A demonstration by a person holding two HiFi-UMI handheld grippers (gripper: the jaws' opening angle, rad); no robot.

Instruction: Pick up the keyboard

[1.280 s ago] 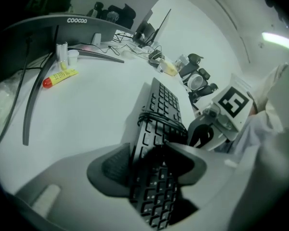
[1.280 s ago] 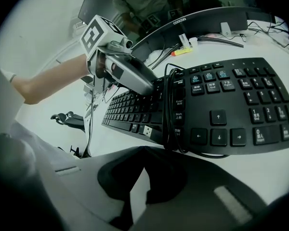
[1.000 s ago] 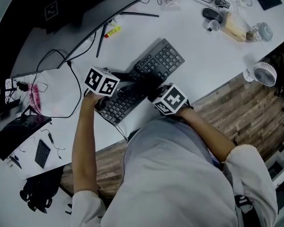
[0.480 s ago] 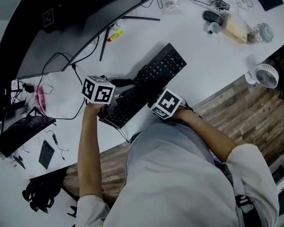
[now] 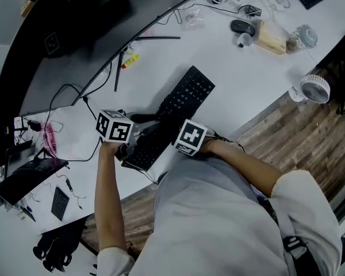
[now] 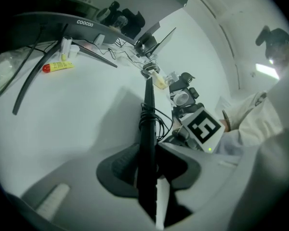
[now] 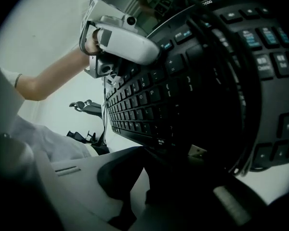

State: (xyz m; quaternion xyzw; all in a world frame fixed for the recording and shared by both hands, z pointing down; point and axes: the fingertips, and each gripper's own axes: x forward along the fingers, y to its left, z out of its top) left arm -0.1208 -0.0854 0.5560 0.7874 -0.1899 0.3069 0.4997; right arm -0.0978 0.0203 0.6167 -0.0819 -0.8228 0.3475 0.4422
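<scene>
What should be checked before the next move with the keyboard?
1. Left gripper shut on the keyboard, which stands edge-on between its jaws: ok.
2. Right gripper shut on the keyboard's near edge: ok.
3. Cable coiled on the keyboard: ok.
4. Keyboard fully clear of the desk: cannot tell.
5. Yellow tube lies apart from the keyboard: ok.

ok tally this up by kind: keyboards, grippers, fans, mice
keyboard: 1
grippers: 2 (left gripper, right gripper, both shut on the keyboard)
fan: 1
mouse: 1
total: 5
</scene>
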